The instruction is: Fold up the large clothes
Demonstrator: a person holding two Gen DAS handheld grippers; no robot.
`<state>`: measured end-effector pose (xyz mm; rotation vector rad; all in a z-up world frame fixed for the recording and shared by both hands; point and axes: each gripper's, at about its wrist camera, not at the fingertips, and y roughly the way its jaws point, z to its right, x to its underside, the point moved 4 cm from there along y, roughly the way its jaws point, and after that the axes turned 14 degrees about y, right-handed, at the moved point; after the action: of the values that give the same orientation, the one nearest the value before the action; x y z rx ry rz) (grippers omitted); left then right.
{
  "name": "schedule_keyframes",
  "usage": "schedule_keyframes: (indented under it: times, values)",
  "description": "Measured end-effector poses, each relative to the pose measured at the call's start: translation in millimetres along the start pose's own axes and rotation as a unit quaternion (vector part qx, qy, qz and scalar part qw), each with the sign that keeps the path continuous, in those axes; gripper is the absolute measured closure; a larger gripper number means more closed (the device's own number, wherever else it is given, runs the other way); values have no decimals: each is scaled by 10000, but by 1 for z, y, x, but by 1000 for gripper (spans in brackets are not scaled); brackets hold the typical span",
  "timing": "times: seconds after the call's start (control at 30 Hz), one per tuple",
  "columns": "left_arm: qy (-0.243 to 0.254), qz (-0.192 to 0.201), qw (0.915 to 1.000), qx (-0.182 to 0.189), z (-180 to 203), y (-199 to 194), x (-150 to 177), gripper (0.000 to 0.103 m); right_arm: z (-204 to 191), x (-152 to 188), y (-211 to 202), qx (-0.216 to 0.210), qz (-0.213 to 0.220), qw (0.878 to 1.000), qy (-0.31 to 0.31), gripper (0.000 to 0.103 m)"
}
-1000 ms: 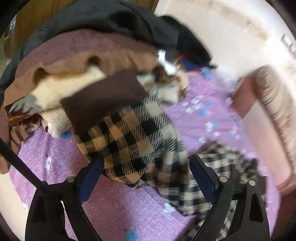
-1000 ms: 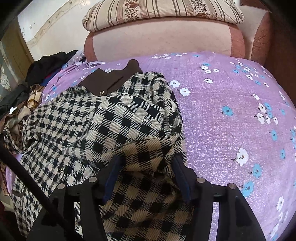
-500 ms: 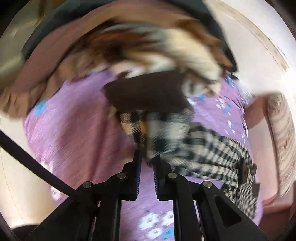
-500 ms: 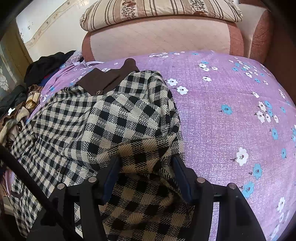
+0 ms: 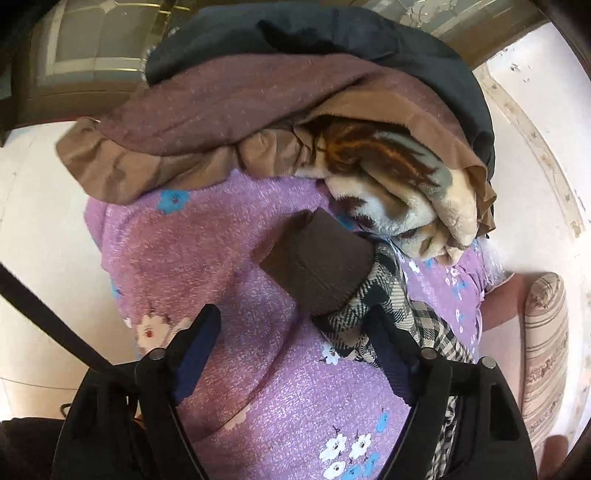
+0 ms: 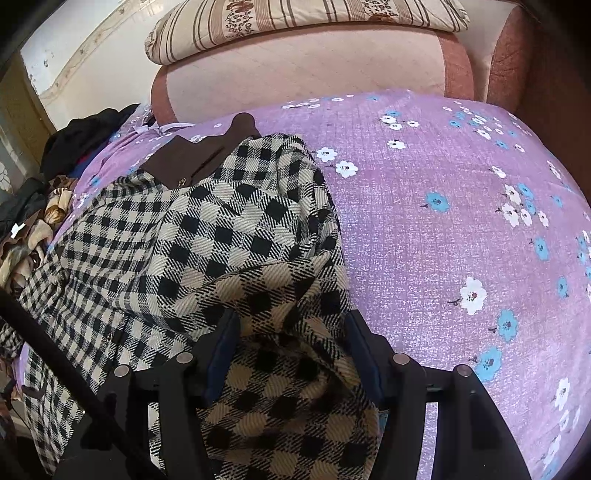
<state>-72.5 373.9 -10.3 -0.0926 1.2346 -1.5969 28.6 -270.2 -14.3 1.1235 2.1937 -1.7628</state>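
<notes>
Purple floral bedsheet (image 6: pixel 461 206) fills both wrist views, with a pink padded headboard (image 6: pixel 303 70) and a striped pillow (image 6: pixel 295 18) beyond our right tongs. We see the checked garment (image 6: pixel 229 236) — black-and-cream, with brown trim — heaped on the sheet straight ahead of the right gripper (image 6: pixel 291 354); a thick bunch of its cloth sits between the blue pads, which press on it from both sides, so that gripper is pinching the fabric. Our left gripper (image 5: pixel 295 343) hangs over bare sheet with its jaws opening and nothing between them. The garment's brown cuff (image 5: pixel 317 266) lies just ahead of it and a little to the right; the checked sleeve runs back from the cuff past the right finger (image 5: pixel 388 354), touching or passing just behind it — we cannot tell which. Farther ahead of the left tongs is a heap of bedding: a plush tan-and-brown blanket (image 5: pixel 399 184), a brown quilt (image 5: pixel 229 110) over it, dark clothing (image 5: pixel 369 40) on top.
</notes>
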Motion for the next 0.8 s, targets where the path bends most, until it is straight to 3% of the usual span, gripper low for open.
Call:
schedule_keyframes:
  times: [0.1, 0.23, 0.3, 0.33, 0.37, 0.43, 0.57, 0.7, 0.77, 0.8]
  values:
    - [348, -28, 9994, -15, 17, 13, -1, 14, -4, 2, 0, 36, 24, 10000, -74, 37]
    - [1157, -40, 9931, -187, 53, 31, -1, 13, -8, 4, 0, 103, 55, 9998, -168, 37]
    - [1531, -122, 9877, -283, 67, 35, 2, 34, -8, 5, -1, 112, 79, 9997, -205, 37]
    - [1773, -223, 9833, -357, 76, 37, 5, 73, -9, 6, -3, 112, 97, 9996, -227, 37]
    - [1978, -332, 9788, -426, 81, 39, 7, 99, -9, 6, -4, 112, 115, 9996, -253, 37]
    - [2333, -336, 9706, -494, 98, 36, 10, 98, -10, 6, -9, 139, 203, 9991, -344, 37]
    - [2759, 159, 9605, -333, 142, 9, -5, 99, -18, 2, -29, 171, 424, 9972, -587, 37]
    - [2908, 210, 9564, 193, 212, -3, -23, 99, -27, -8, -62, -61, 486, 9960, -747, 37]
    - [3121, 224, 9483, 535, 248, -16, -16, 99, -27, -15, -86, -256, 593, 9950, -766, 37]
    - [3317, 206, 9401, 760, 279, -20, -6, 99, -26, -17, -94, -298, 664, 9945, -755, 37]
